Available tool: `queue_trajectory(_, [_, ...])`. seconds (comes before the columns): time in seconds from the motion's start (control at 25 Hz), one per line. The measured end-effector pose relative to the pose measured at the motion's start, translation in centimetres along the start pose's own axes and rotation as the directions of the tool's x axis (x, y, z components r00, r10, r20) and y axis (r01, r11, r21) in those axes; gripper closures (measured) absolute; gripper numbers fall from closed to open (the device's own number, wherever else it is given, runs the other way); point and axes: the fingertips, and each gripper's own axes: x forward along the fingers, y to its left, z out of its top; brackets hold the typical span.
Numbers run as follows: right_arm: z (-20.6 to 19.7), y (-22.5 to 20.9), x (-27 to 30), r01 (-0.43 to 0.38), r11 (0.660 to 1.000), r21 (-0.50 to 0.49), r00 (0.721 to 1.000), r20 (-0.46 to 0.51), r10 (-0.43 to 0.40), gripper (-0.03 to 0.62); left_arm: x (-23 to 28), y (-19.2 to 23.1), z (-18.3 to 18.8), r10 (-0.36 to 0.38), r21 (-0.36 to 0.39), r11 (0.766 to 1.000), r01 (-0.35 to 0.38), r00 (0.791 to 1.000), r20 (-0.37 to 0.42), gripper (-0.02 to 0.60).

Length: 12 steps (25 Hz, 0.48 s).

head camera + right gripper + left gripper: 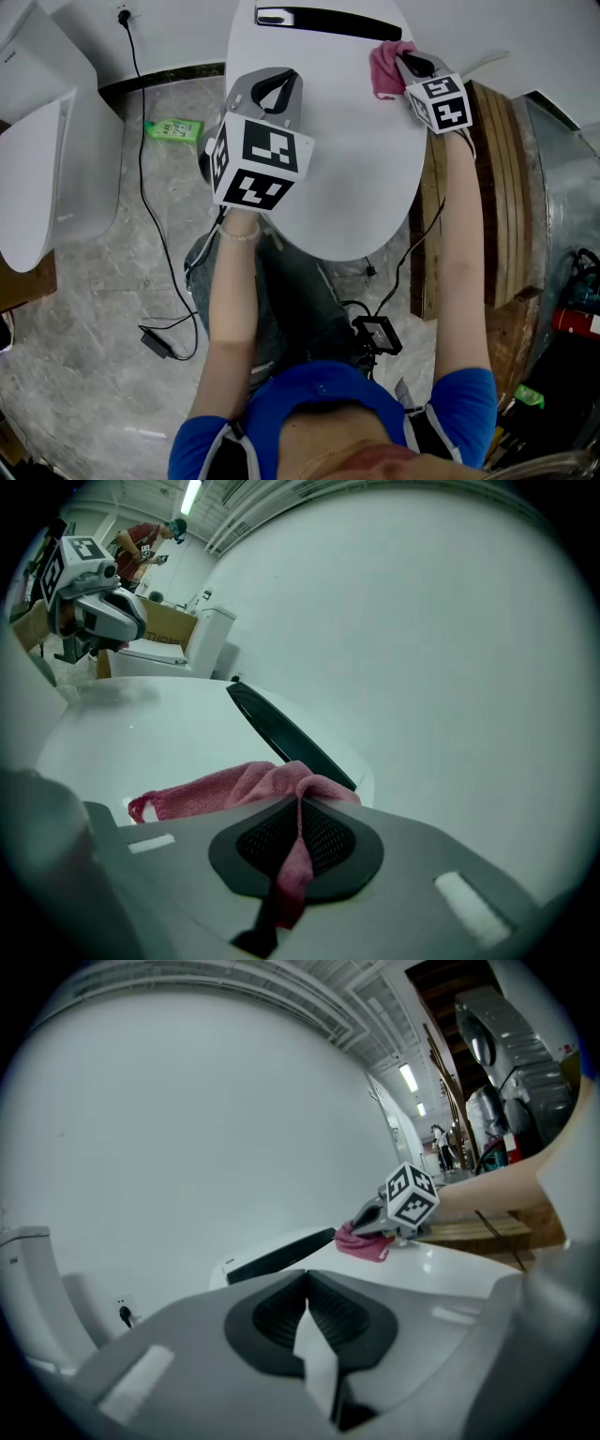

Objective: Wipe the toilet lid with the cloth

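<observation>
The white oval toilet lid (347, 178) fills the upper middle of the head view, with a black strip (328, 21) along its far end. A pink cloth (387, 68) lies bunched on the lid's far right corner, next to that strip. My right gripper (406, 64) is shut on it; in the right gripper view the cloth (234, 787) runs between the pads (323, 841) and spreads onto the lid (141, 742). My left gripper (277, 87) hovers over the lid's left side, shut and holding nothing. The left gripper view shows the cloth (364, 1242) ahead to the right.
A second white toilet (47, 159) stands at the left. On the tiled floor lie a green bottle (174, 128) and a black cable (150, 197) with a power adapter (155, 342). Wooden planks (497, 178) lean close along the lid's right side.
</observation>
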Motion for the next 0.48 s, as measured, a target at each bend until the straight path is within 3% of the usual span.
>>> queue_trajectory(0.48, [-1.2, -1.0, -0.6, 0.024, 0.998, 0.055, 1.0, 0.001, -0.024, 0.591, -0.2, 0.0, 0.1, -0.006, -0.001, 1.0, 0.006, 1.0, 0.001, 0.578])
